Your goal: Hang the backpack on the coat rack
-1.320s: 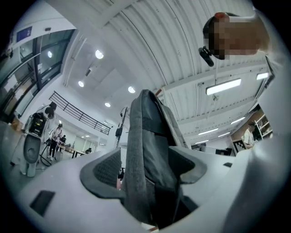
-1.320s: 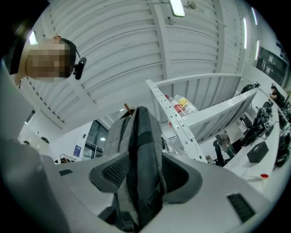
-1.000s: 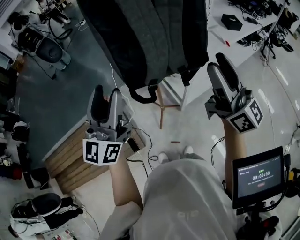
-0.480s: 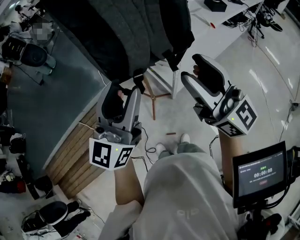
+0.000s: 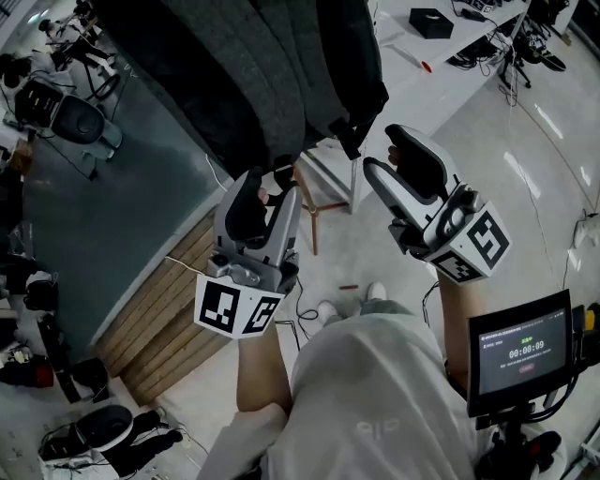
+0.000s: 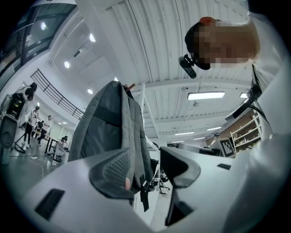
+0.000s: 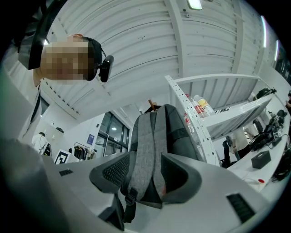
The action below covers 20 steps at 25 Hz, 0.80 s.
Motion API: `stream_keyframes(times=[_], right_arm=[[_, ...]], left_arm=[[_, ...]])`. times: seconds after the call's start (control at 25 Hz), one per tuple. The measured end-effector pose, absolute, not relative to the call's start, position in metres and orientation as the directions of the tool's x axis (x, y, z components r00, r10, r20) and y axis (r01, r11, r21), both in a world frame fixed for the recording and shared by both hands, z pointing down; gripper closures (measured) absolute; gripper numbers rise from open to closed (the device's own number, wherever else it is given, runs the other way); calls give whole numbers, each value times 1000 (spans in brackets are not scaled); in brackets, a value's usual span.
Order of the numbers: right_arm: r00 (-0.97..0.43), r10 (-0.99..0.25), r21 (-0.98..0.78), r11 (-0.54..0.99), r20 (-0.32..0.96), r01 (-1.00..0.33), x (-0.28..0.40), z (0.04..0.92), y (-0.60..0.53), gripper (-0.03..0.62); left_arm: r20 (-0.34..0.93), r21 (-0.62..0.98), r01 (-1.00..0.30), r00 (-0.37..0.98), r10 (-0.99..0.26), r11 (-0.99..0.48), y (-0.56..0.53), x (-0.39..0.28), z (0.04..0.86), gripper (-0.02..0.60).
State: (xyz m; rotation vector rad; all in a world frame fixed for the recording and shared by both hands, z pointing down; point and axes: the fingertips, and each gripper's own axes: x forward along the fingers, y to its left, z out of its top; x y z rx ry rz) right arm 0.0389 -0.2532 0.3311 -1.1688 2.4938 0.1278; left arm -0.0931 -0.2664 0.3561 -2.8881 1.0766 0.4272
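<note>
A grey backpack (image 5: 281, 66) hangs from the wooden coat rack (image 5: 314, 211), whose top hook (image 6: 129, 85) shows above the bag. My left gripper (image 5: 267, 187) is at the bag's lower left edge. Its jaws have just been closing, and the dangling strap (image 6: 145, 186) lies between them against the left pad. My right gripper (image 5: 392, 155) stands open just under the bag's lower right corner, apart from it. In the right gripper view the backpack (image 7: 157, 136) and its two shoulder straps show beyond those open jaws.
A white shelf unit (image 7: 200, 123) and a white table (image 5: 441, 66) with a black box (image 5: 431, 21) stand right of the rack. There is a wooden platform (image 5: 159, 309) at lower left, an office chair (image 5: 80, 117) at far left, and a timer screen (image 5: 525, 352) at lower right.
Both grippers have moved in towards the bottom of the backpack. The left one slid right and its jaws narrowed around the strap. The right jaws stayed apart.
</note>
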Motion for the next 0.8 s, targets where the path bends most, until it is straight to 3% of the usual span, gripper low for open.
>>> stream_keyframes(times=[0.08,0.2,0.8], right_arm=[[-579,-714,-79,654,-392,-753,36,326,-252,365],[-579,-707,-76,657,-407,-750,35,325,-253,431],[-575,-719,-61,644,-390,-763,35,326,-262,431]], left_arm=[[-265,57,-645,726,-634,-762,-265,-92,353,367],[-271,45,-651,722,-636,-758,-266,-92,350,368],[-260,38,-657,721,-642,-753,-276,-93,349,368]])
